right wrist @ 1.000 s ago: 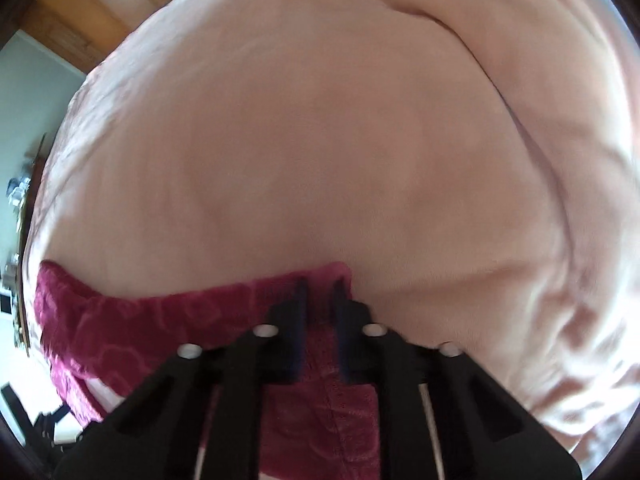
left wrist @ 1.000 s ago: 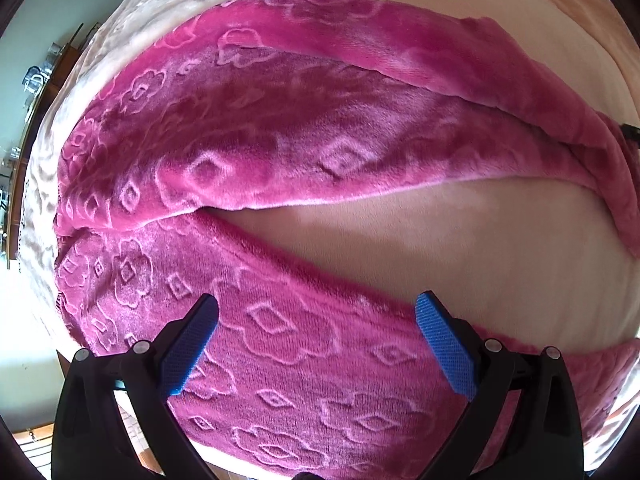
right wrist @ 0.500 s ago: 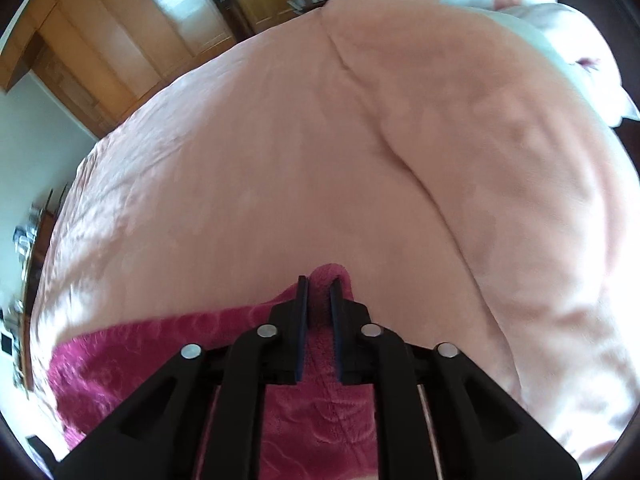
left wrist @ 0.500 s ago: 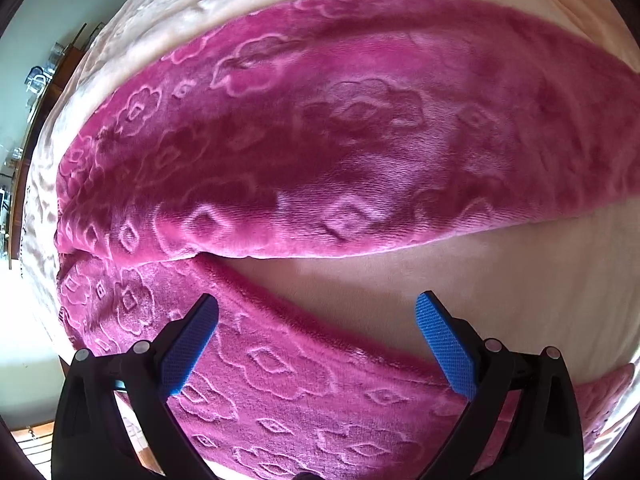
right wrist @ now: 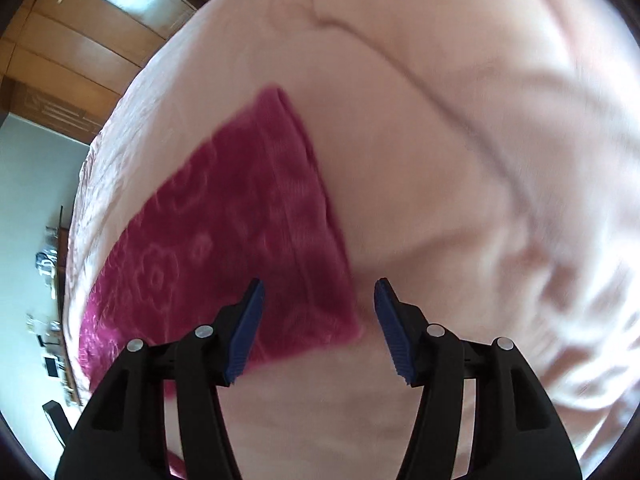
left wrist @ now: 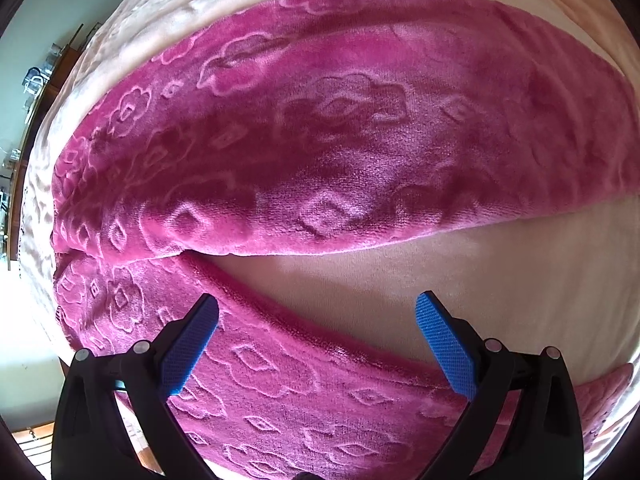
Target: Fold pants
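Pants [left wrist: 340,152] are being shown spread on the pink bed [left wrist: 500,264], the two legs splayed apart in a V. Nothing is being held — the left gripper [left wrist: 316,340] is hanging released above the nearer leg, whose long axis is running across its jaws. The right gripper [right wrist: 318,324], likewise released, is hovering just behind a leg's end, which is lying ahead and slightly leftward.

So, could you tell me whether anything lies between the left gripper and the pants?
Nothing visible does. The left gripper is open right over the near leg of the pants, with only pink bedding showing between the two legs.
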The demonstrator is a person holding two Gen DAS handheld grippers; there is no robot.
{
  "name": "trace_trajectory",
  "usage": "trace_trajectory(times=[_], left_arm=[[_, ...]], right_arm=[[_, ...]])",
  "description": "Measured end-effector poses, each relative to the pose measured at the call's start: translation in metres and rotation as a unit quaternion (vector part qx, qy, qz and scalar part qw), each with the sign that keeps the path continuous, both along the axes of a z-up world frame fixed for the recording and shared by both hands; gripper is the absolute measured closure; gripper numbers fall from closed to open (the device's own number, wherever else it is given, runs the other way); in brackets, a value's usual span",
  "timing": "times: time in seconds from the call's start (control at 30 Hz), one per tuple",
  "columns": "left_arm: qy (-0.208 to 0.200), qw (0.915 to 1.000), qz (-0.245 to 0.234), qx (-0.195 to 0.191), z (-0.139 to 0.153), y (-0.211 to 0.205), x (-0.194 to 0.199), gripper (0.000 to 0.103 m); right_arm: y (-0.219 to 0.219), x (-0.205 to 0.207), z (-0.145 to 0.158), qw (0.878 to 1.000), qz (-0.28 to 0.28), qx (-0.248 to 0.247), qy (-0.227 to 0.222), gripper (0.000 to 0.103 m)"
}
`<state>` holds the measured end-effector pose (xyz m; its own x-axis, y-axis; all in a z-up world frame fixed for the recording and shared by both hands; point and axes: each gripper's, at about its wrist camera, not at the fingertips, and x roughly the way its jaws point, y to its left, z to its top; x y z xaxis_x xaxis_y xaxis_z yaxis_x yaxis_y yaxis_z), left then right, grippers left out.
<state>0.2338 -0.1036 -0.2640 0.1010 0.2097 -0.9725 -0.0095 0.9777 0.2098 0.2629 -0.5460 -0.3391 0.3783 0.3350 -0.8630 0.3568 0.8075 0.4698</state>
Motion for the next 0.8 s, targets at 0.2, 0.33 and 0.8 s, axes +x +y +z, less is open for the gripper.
trace_trajectory(times=[0.2, 0.33, 0.8], left_arm=[[-0.005, 1.0000, 0.004, 0.003, 0.009, 0.005, -0.005, 0.005], [-0.011, 0.9998, 0.018, 0.004, 0.016, 0.018, -0.010, 0.005], [-0.026, 0.9960, 0.085, 0.004, 0.025, 0.104, -0.049, 0.005]], right_arm=[[0.015, -0.001, -0.009, 1.000, 0.002, 0.011, 0.015, 0.082], [0.010, -0.007, 0.021, 1.000, -0.004, -0.029, -0.011, 0.087], [0.032, -0.034, 0.038, 0.992, 0.005, -0.129, -0.007, 0.061]])
